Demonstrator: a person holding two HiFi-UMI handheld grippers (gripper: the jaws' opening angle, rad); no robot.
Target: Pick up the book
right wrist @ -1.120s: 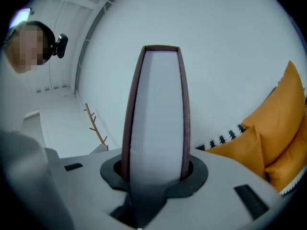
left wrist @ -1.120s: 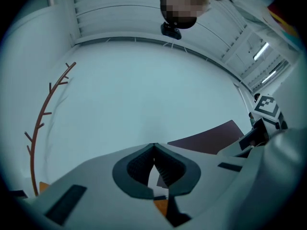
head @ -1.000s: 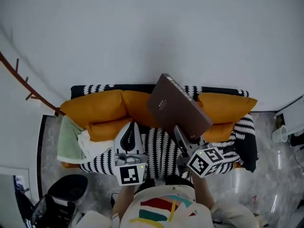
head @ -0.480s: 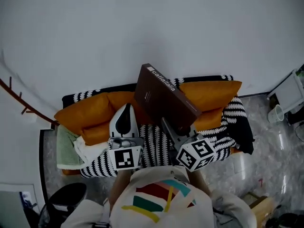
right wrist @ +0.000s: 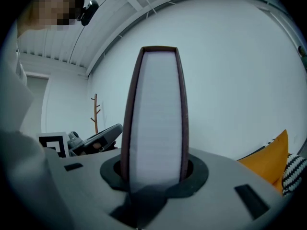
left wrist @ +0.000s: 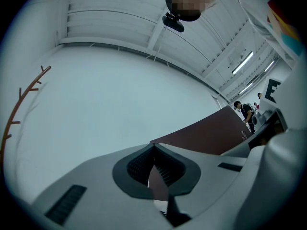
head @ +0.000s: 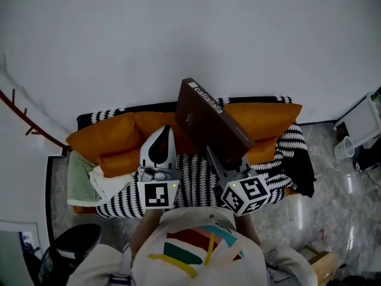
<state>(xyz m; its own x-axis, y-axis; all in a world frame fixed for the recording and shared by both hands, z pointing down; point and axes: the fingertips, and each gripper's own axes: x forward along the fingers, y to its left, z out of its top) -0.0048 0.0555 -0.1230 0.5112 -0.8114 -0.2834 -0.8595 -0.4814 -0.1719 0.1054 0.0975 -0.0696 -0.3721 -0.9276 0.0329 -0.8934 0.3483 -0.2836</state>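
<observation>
Book is now higher above sofa vs. 1 s ago, right tool clamped on it; left tool closed, empty; pickup approx. done.

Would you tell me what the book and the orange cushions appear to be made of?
Book: likely matte brown board covers, rigid and flat in mid-air; white paper page edges show in the right gripper view. Cushions: probably soft orange fabric, plump and creased, without sheen.
</observation>
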